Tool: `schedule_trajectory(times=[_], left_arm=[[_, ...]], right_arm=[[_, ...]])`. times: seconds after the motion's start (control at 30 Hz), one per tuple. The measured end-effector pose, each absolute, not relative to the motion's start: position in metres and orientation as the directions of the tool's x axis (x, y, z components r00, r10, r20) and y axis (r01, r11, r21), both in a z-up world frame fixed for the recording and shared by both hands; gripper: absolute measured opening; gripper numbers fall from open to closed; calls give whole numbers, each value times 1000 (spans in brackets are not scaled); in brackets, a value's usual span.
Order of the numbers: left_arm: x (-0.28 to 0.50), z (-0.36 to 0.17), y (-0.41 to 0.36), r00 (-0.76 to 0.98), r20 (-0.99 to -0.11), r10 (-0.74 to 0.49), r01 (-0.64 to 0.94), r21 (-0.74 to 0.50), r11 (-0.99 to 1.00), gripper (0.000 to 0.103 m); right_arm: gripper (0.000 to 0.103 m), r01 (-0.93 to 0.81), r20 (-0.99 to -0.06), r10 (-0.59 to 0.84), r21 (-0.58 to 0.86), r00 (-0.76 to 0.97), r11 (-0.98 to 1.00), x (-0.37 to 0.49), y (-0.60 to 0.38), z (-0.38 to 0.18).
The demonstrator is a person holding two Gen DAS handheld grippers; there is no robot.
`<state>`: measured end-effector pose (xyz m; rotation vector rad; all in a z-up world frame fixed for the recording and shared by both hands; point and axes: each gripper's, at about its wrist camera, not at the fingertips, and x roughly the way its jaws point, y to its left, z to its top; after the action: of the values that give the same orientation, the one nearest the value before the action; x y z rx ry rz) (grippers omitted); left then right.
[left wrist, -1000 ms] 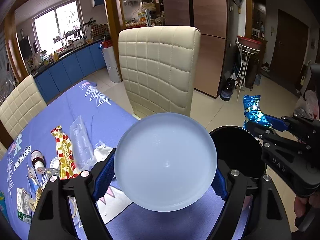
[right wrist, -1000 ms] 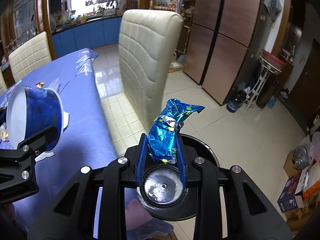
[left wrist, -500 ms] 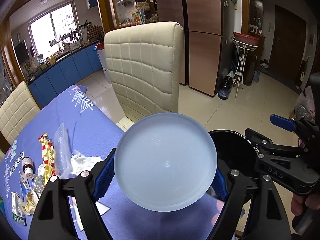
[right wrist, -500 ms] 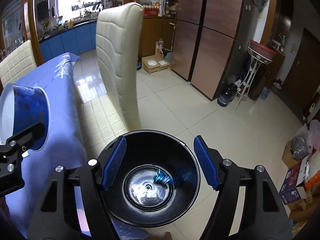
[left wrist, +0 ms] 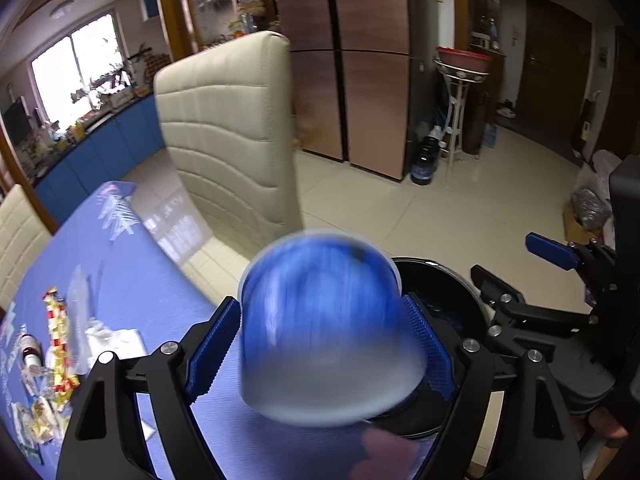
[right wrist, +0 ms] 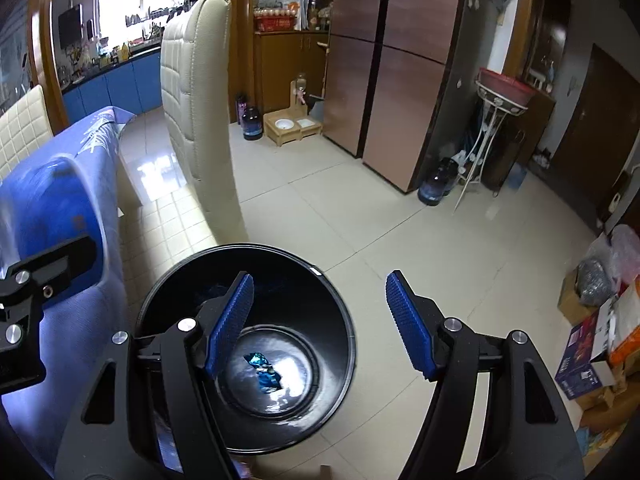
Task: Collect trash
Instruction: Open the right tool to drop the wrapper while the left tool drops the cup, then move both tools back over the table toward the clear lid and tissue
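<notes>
Left wrist view: the blue cup (left wrist: pixel 320 320), a paper tub with a pale rim and base, sits between the pads of the left gripper (left wrist: pixel 320 344). The pads stand against its sides, so I judge it gripped, though motion blur smears the contact. It hangs over the table edge, its far side overlapping the rim of the black bin (left wrist: pixel 448 280) on the floor just beside the blue tablecloth (left wrist: pixel 132 264).

Risks from here, as I judge them: let go too soon, the cup could strike the bin's near rim and roll onto the tiles or the cloth. Its smooth tapered wall might also slip in the pads while it is tipping. The right gripper (right wrist: pixel 320 320) hangs above the bin mouth with its jaws wide apart and nothing between them (a collision is possible if both tools crowd the opening).

A blue foil wrapper (right wrist: pixel 264 372) already lies on the bin's bottom. More litter, including a red-and-gold wrapper (left wrist: pixel 58 340), waits on the table.

Hard to tell: whether the cup holds anything, and its printing. The bin's near wall is hidden behind cup and fingers.
</notes>
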<state>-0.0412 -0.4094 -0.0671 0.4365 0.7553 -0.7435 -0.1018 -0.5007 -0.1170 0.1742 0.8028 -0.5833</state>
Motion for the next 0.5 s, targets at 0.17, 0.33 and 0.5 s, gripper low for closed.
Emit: schedule_trajectory(times=[0.17,0.33,0.5], left_arm=[[-46,-71,-419,475,-758,-446,747,79,660,86],[-46,-75,-417,475,-765,-435,741,81,667,86],[-34,-74,-401,507,-766,-396,695,91,713,86]], right_arm=[[69,580,-734,-417,-40,536,814,-109,-512,-121],[69,566,-744,-396,-30,538,824,-106,-509,-123],[69,521,-736,-366,-21,570,853,-94,-492,-119]])
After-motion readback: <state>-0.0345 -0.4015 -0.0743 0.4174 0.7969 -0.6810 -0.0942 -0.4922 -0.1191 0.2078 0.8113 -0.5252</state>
